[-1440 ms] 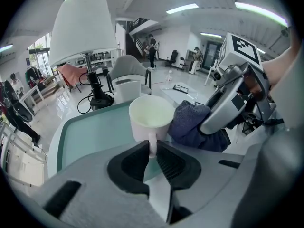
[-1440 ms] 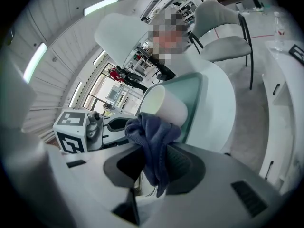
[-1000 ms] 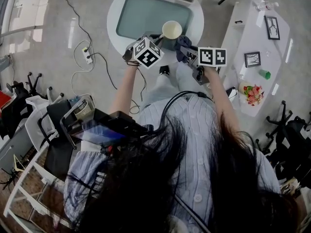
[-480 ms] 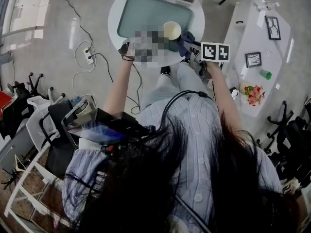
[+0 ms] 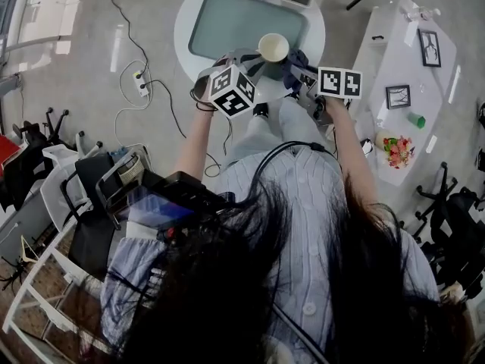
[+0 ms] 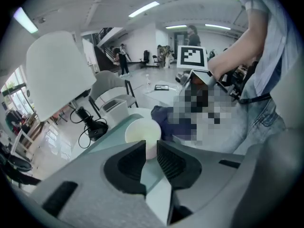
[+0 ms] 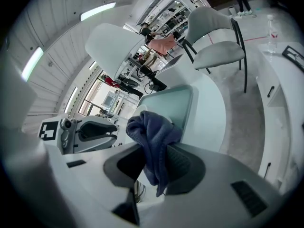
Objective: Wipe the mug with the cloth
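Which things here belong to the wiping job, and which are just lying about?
Job: mug; cloth, clamped in right gripper; left gripper, holding the mug.
Lying about: picture frame; flowers; power strip on the floor.

so the mug [image 5: 273, 47] is over the tray's [image 5: 227, 21] near-right corner on the round table [image 5: 315, 30], left gripper [image 6: 151, 147] on its left, cloth [image 5: 297, 59] in the right gripper [image 7: 154, 153] just beside its right

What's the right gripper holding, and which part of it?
The right gripper pinches the blue cloth near its middle; a bunch sticks up above the jaws, an end dangles below.
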{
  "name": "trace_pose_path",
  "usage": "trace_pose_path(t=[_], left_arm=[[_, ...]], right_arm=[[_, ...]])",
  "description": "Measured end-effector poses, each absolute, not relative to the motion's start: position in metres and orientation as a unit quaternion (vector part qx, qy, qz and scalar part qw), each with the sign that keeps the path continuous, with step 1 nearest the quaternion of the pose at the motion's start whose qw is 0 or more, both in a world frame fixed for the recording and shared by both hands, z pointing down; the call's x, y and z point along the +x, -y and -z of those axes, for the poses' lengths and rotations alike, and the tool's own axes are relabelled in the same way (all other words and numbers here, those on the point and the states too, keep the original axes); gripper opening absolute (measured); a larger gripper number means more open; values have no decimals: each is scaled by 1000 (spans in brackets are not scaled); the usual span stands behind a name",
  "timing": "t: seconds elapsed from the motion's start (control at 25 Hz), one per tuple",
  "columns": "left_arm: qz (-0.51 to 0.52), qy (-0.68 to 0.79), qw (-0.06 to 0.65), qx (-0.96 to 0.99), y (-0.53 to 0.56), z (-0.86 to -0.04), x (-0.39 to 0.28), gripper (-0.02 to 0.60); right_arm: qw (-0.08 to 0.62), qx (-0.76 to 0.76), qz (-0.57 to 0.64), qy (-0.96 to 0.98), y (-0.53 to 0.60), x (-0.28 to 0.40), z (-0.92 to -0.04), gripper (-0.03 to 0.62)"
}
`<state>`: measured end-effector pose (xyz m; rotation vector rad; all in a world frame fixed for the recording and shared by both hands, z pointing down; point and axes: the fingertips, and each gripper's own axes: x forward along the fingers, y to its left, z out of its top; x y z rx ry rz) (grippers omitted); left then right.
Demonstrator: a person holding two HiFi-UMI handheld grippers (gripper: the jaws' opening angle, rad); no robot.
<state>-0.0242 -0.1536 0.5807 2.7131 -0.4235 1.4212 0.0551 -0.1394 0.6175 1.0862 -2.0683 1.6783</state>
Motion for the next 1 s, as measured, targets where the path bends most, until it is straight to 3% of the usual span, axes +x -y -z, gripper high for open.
trace_pose_path(t=[0.24, 0.76, 1.0], left_arm=[[-477, 110, 3, 872, 152, -583, 10, 59], [-503, 177, 119, 837, 159, -612, 28, 63], [-516, 189, 134, 825, 161, -620, 26, 61]], right_arm=[[133, 380, -580, 709, 142, 52, -619, 117], [128, 385, -580, 706, 141, 49, -618, 117], [128, 383, -581, 706, 142, 48, -618, 117]])
